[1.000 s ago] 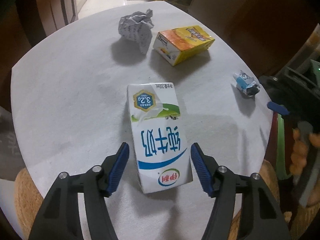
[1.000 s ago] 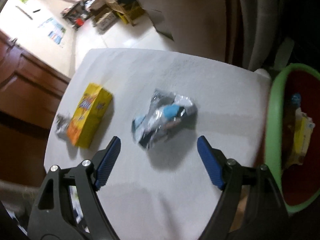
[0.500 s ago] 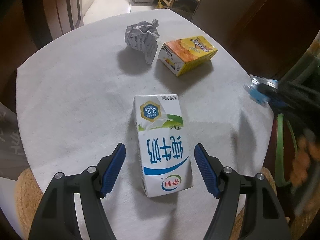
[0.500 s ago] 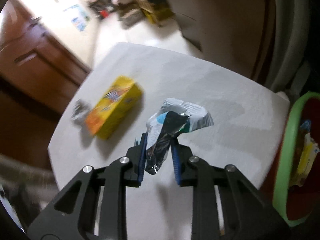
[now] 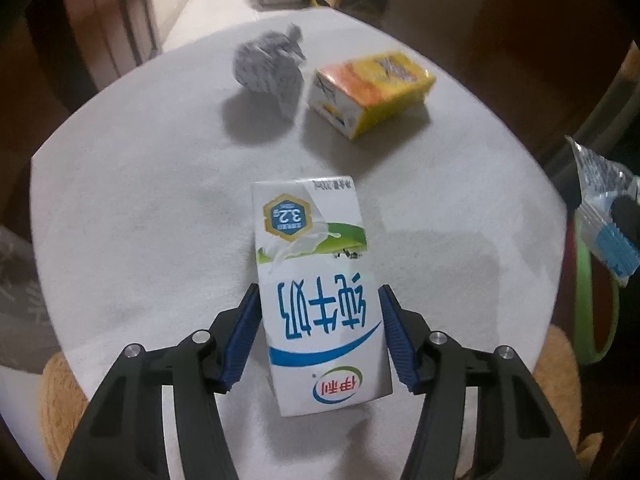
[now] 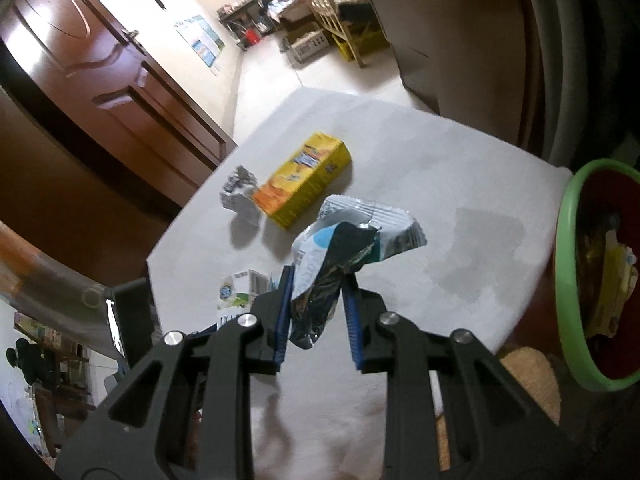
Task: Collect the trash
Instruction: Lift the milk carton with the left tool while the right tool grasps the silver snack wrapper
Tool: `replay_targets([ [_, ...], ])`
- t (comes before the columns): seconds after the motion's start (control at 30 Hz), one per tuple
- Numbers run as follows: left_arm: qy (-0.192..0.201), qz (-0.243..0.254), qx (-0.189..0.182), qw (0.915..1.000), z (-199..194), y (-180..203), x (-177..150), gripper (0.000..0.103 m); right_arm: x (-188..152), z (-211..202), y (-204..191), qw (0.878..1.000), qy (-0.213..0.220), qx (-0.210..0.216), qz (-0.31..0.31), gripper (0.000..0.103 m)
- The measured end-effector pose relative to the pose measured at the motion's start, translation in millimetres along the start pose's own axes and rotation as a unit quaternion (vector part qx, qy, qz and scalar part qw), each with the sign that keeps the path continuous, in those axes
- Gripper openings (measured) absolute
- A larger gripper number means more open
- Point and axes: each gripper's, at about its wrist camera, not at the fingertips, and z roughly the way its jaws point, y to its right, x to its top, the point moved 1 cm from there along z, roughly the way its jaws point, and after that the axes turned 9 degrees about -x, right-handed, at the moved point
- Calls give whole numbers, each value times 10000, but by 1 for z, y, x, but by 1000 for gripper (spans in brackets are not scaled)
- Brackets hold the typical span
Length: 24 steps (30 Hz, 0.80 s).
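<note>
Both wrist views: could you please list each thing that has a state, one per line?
Left gripper: closed onto the carton's sides.
White milk carton: lying flat on the table, gripped.
Right gripper: shut on the wrapper.
Crumpled silver-blue foil wrapper: held above the table.
Yellow-orange box: lying on its side.
Grey paper ball: crumpled, resting on the table.
Green-rimmed bin: open, holding trash.

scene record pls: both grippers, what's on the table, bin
left gripper: shut on milk carton, carton lying flat on table
right gripper: shut on foil wrapper, lifted off the table
still on table: crumpled paper, yellow box
bin: green rim, beside the table edge on the right, trash already inside
</note>
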Motion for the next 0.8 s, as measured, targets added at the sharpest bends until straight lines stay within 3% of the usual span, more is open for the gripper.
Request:
replay_targets([
  [0.23,1055,121,-35,9943,-75,13,25,55,9,-28,-1,9991,399,122,54,24],
  [0.47,2036,536,-111,9775,-148,48,42,55,26,-75,3,9946,989,271,143,27],
  [0.8,2415,927,-311,9655,-182,82,33,55,33,-105,16,9900,1277,513,305,27],
])
